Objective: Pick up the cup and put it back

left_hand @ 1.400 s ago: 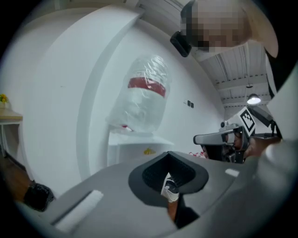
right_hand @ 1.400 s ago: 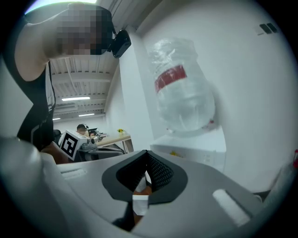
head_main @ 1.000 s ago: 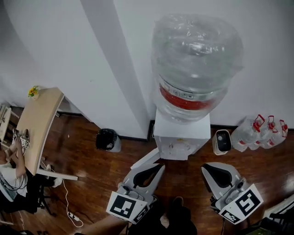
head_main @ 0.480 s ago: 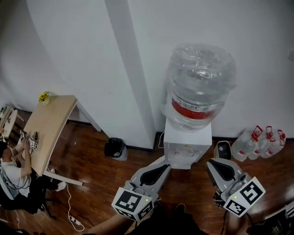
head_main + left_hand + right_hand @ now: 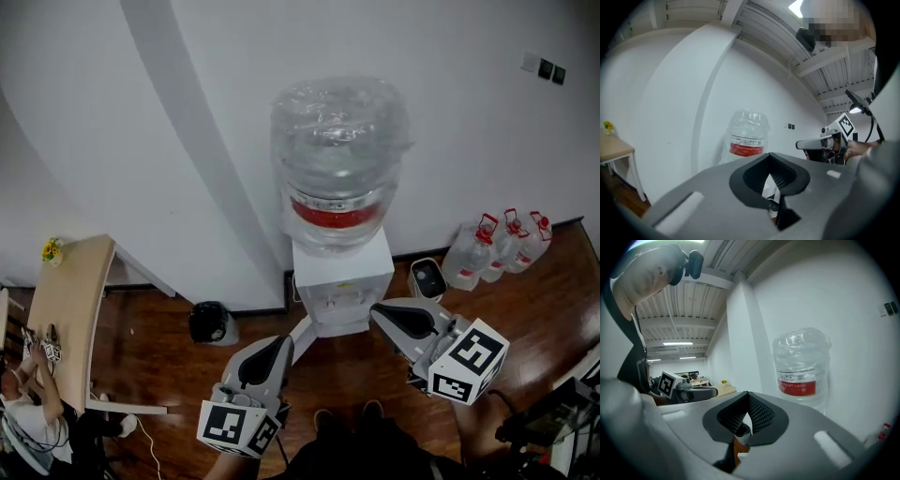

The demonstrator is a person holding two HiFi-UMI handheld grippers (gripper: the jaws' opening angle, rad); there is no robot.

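Hovering just short of the dispenser, both tongs are closed and empty. The left tongs sit low at its left and the right tongs are near its right side. Both point at the machine, so I judge they are lined up for an approach. No cup shows ahead of either; it may be hidden by the taps.

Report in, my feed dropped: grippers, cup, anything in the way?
Left gripper shut, empty; right gripper shut, empty. No cup in sight. Water dispenser dead ahead, nothing between it and the grippers.
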